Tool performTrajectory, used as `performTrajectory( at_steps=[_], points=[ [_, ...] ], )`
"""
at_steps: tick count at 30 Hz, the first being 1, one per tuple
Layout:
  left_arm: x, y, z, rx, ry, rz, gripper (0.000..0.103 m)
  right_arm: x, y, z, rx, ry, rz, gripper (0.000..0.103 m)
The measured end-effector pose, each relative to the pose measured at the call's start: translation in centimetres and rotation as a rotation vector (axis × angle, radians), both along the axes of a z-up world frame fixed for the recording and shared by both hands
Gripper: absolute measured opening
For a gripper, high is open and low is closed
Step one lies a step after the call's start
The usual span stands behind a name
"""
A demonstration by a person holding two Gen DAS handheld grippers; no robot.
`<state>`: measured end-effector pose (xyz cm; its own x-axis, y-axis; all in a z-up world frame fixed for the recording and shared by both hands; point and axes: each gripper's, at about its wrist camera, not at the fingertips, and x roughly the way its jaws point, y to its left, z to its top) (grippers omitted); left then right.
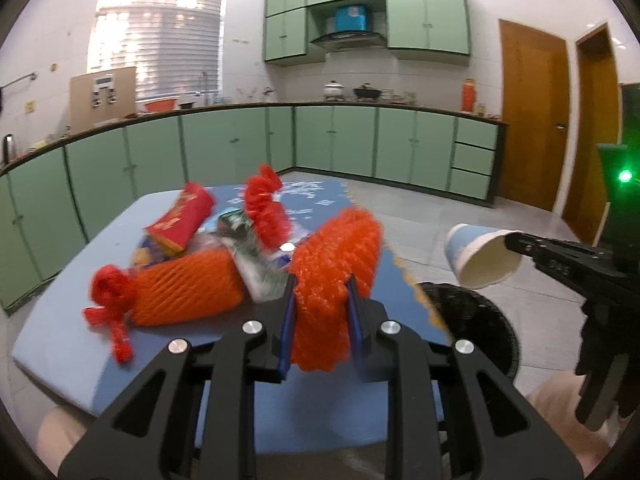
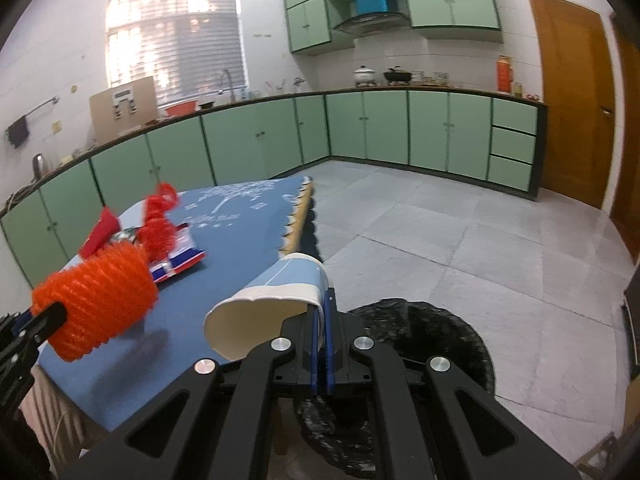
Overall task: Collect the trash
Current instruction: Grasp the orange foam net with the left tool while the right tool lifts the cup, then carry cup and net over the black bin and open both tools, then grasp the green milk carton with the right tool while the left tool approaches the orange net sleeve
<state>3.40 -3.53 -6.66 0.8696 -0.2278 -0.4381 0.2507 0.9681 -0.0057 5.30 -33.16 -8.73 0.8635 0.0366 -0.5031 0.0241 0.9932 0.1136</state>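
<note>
Left gripper [image 1: 320, 292], angled gently downward over the blue table [image 1: 60, 340]: its blue pads are pressed into an orange foam net sleeve [image 1: 336, 256], which bulges above and below the narrow gap and hangs clear of the tabletop. Right gripper [image 2: 322, 312], pitched down likewise: jaws almost fully together, pinching the rim wall of a blue-and-white paper cup [image 2: 276, 300], which lies tilted with its mouth toward the camera, off the table's near corner. Directly below and just beyond the right gripper stands a bin lined with a black bag [image 2: 420, 332], its mouth unobstructed. Beyond and to the left of the left gripper, the remaining litter lies heaped on the table: a second orange foam net [image 1: 188, 288], red mesh netting [image 1: 264, 208], a red packet [image 1: 180, 220] and a crumpled clear wrapper [image 1: 256, 264]. Green cabinets [image 1: 340, 140] line the far walls.
</note>
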Motion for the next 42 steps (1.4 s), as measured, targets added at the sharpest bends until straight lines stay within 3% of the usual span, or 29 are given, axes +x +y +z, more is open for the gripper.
performTrajectory(
  at_steps=[5,14,18,21,25,29,32,37,42],
  points=[
    [1.4,-4.0,-0.1,-0.025,0.009,-0.088,0.021,0.1,-2.8,-0.2,-0.021,0.003,-0.067,0.003],
    [6.8,-13.4,-1.8,-0.072,0.123,-0.223,0.022,2.1,-9.7,-2.7,-0.032,0.085,-0.207,0.003],
    [9.0,-16.4,-2.9,-0.055,0.159,-0.231,0.035,3.0,-11.0,-3.7,-0.038,0.124,-0.208,0.005],
    [10.2,-17.5,-3.3,-0.051,0.158,-0.233,0.045,3.6,-11.4,-4.0,-0.036,0.135,-0.201,0.018],
    [10.4,-17.6,-3.3,-0.053,0.155,-0.231,0.053,3.7,-11.8,-4.1,-0.026,0.132,-0.201,0.024],
    [10.3,-16.8,-2.7,-0.072,0.161,-0.218,0.054,3.0,-11.7,-3.5,-0.006,0.115,-0.201,0.028],
    [9.4,-15.1,-1.7,-0.070,0.120,-0.201,0.058,2.3,-10.8,-2.3,-0.008,0.086,-0.188,0.037],
    [7.1,-10.2,0.3,-0.044,0.021,-0.114,0.068,2.1,-7.4,0.2,-0.007,0.018,-0.137,0.058],
    [5.0,-3.5,1.2,-0.006,-0.022,0.038,0.071,1.8,-1.8,2.1,0.029,-0.054,-0.034,0.070]
  ],
)
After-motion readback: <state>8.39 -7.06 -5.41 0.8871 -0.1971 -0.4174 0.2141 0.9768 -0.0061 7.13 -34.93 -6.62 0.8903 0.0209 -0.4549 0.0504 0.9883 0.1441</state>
